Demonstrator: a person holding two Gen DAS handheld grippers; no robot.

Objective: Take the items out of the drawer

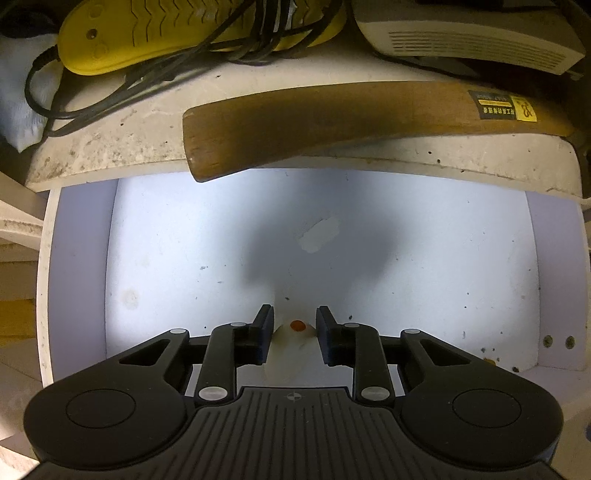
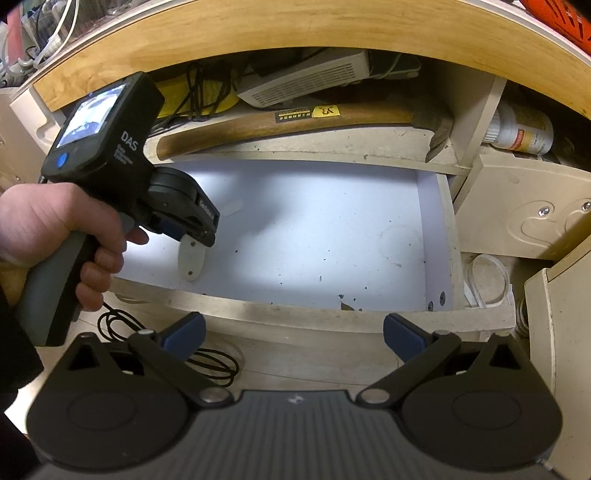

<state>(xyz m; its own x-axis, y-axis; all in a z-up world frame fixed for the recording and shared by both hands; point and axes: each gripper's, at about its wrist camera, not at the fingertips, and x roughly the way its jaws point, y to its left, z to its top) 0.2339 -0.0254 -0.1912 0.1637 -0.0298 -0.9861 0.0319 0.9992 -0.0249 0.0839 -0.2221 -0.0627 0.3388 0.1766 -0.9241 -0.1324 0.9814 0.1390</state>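
The white drawer [image 1: 177,258] stands pulled out, its floor [image 2: 332,229] lit and speckled with dirt. My left gripper [image 1: 294,319] points straight down into it, shut on a small white plastic piece [image 1: 291,338] with an orange dot on top. In the right wrist view a person's hand [image 2: 55,225] holds that left gripper [image 2: 197,240], and the white piece [image 2: 192,264] hangs below its fingers, close to the drawer's front left corner. My right gripper [image 2: 293,334] hovers in front of the drawer's front panel [image 2: 295,306], open with nothing between its pads.
On the shelf behind the drawer lie a hammer with a wooden handle [image 1: 332,122] [image 2: 295,123], yellow soles tangled in black cable [image 1: 166,33] and a white vented box [image 1: 472,40] [image 2: 306,81]. A white bottle [image 2: 524,133] and a coiled white cable [image 2: 487,277] sit at the right.
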